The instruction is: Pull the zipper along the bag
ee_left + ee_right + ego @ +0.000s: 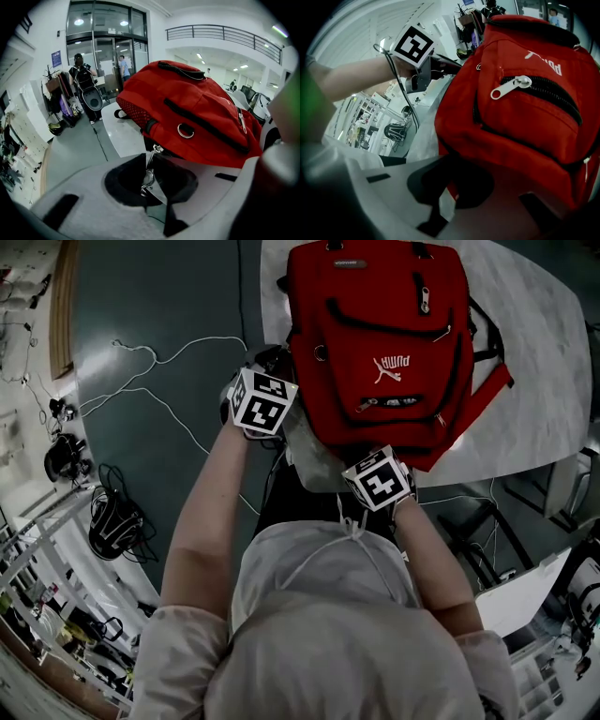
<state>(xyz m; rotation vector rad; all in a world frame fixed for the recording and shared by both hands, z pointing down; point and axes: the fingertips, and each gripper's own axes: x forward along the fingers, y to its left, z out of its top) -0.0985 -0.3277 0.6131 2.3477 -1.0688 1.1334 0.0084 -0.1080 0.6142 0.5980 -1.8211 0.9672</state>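
A red backpack (384, 343) lies flat on a pale marbled table (534, 381), its front pockets facing up. My left gripper (149, 180) sits at the bag's left side and is shut on a small metal zipper pull (149, 172), which runs up to the slider (156, 149) at the bag's lower edge. My right gripper (450, 185) is at the bag's near edge and is shut on a fold of its red fabric (454, 126). In the right gripper view, a silver pull (511, 86) lies on a closed front pocket zipper. From above, both marker cubes (261, 399) hide the jaws.
The table's near edge (309, 460) runs just in front of the person's body. White cables (159, 357) trail over the dark floor at the left, beside black bundles (112, 521). Two people stand by the glass doors (84, 79) far off.
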